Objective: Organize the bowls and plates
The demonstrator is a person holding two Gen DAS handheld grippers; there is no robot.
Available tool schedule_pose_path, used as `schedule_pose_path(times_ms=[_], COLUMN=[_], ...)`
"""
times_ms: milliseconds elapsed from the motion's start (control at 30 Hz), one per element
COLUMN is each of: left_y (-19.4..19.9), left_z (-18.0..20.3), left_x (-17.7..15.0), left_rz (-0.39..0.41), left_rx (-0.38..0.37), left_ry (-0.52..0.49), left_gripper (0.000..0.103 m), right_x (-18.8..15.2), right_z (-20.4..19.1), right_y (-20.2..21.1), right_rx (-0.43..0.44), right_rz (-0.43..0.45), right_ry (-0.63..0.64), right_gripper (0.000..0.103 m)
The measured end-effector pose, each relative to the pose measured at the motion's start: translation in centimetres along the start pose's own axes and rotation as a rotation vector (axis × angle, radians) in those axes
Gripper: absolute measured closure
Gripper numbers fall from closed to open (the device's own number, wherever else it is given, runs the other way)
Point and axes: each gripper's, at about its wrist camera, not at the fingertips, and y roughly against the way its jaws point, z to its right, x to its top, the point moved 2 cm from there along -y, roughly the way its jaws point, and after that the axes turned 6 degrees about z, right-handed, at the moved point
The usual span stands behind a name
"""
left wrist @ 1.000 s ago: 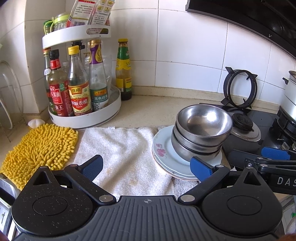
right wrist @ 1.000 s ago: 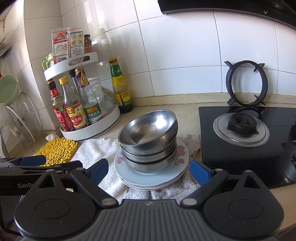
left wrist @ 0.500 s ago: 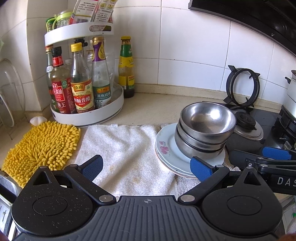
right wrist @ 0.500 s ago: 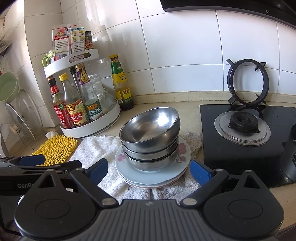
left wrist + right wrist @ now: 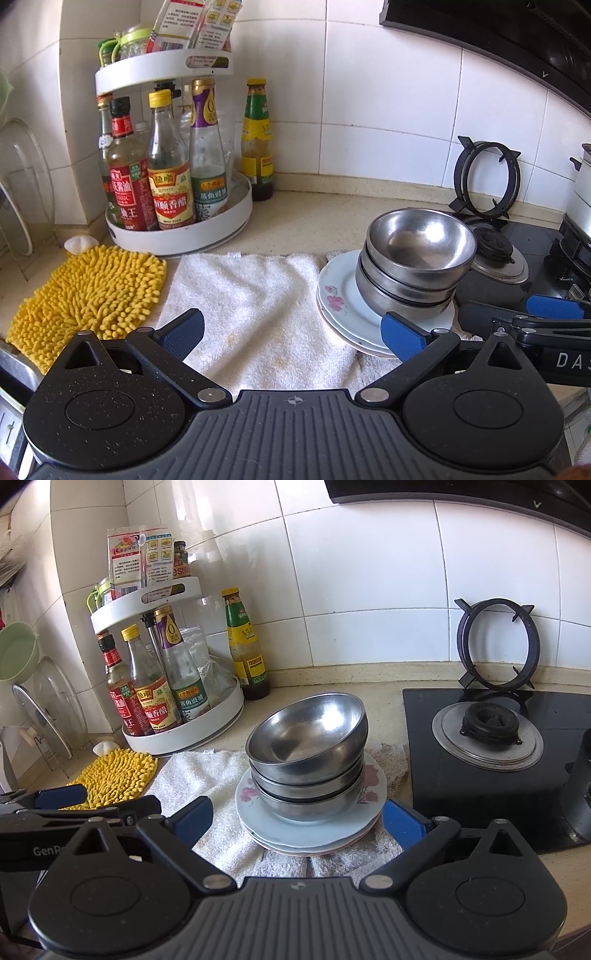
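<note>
Left wrist view: my left tool [image 5: 291, 334] is spread and empty over the white terry towel [image 5: 255, 306]; three nested steel bowls [image 5: 413, 262] sit on the stacked floral plates [image 5: 338, 302].

Right wrist view: my right tool [image 5: 297, 821] is spread before the stack, near the counter's front edge. Stacking looks finished; next calls for gripping the plate rim.

Bare white terry towel [image 5: 251, 295] left of stacked steel bowls [image 5: 413, 266]; white two-tier bottle rack [image 5: 177, 206] crowding worktop's back-left corner.
</note>
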Motion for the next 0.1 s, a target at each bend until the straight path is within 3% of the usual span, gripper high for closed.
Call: schedule_pose_path(times_ms=[100], left_y=[0.19], left_z=[-0.18], left_x=[-0.03], left_rz=[0.016], left_rx=[0.0], left_ry=[-0.005], left_gripper=[0.0], right_x=[-0.03], right_z=[-0.21], right_y=[-0.08], right_rx=[0.002], right_rz=[-0.002], right_ry=[0.0], right_gripper=[0.0])
